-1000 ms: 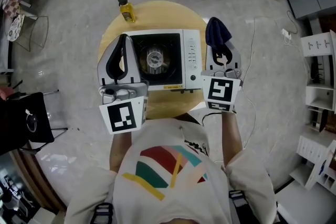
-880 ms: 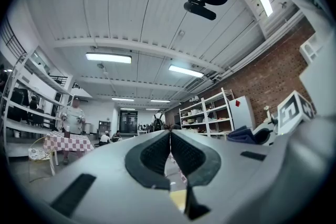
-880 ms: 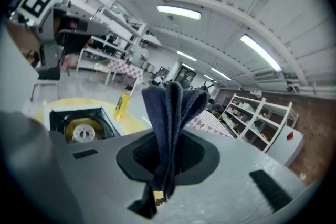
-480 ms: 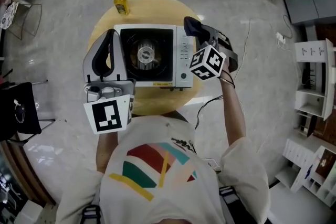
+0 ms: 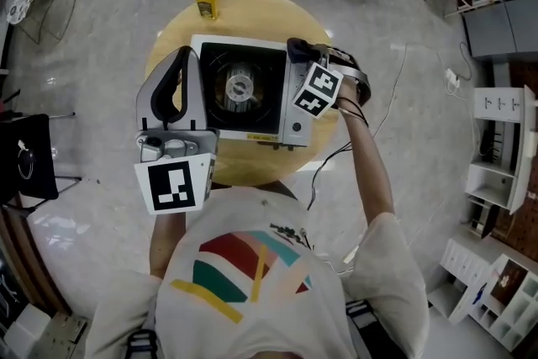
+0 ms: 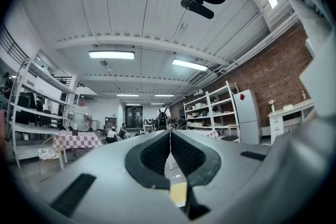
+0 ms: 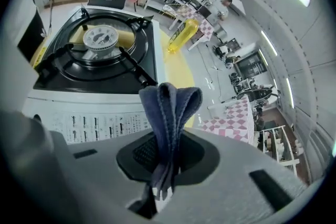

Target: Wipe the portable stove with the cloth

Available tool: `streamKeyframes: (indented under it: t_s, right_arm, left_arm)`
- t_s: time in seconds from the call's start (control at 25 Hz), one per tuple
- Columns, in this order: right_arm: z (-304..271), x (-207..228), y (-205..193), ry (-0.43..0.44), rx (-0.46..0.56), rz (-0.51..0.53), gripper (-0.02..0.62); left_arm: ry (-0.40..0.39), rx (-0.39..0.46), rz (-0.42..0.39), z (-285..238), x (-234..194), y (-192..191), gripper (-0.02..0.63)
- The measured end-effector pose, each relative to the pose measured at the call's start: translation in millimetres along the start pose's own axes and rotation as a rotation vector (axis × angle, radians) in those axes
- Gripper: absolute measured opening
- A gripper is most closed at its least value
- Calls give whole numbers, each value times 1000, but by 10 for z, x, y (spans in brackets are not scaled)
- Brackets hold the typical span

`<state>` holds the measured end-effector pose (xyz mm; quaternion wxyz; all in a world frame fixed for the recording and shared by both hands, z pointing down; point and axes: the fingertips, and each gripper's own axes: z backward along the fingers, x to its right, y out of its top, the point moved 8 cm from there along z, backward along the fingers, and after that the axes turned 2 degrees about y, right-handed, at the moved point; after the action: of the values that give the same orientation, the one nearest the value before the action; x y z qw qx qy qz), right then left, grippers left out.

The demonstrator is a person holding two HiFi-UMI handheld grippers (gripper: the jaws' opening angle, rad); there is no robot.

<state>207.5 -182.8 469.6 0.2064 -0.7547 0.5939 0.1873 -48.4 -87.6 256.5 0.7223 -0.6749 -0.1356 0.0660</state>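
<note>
Cloth, dark blue and folded [image 7: 170,107], pinched over white portable gas stove [image 7: 79,123]

Left gripper [image 5: 183,55], jaws pressed together on nothing, hangs over the stove's left side. Right gripper [image 7: 165,152] clamps the cloth's lower end, the folds standing up beyond its jaws above the printed control panel on the stove's right. The stove rests on a round wooden table [image 5: 252,168]; beyond its black burner [image 5: 239,86] stands a yellow bottle with a black cap [image 5: 205,0]
</note>
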Motion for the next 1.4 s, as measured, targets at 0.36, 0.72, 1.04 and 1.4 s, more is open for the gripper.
streamKeyframes:
  t_s: [0.36,0.72,1.04,1.4]
  right_arm:
    - [-64,-23,39,43,-30,74,29]
    - [-21,-107,58,49,-60,105,29]
    - [128,-350,58,56,-71,139,29]
    - [345,-705,35,60,-78,141,29]
  left_arm:
    - [-2,-11,8,14,-19,-27,6]
    - [1,-6,20,25,-27,-36,6]
    - [-3,-1,38,41,-52,-63,6]
    - [7,65,80,54,-65,27,6]
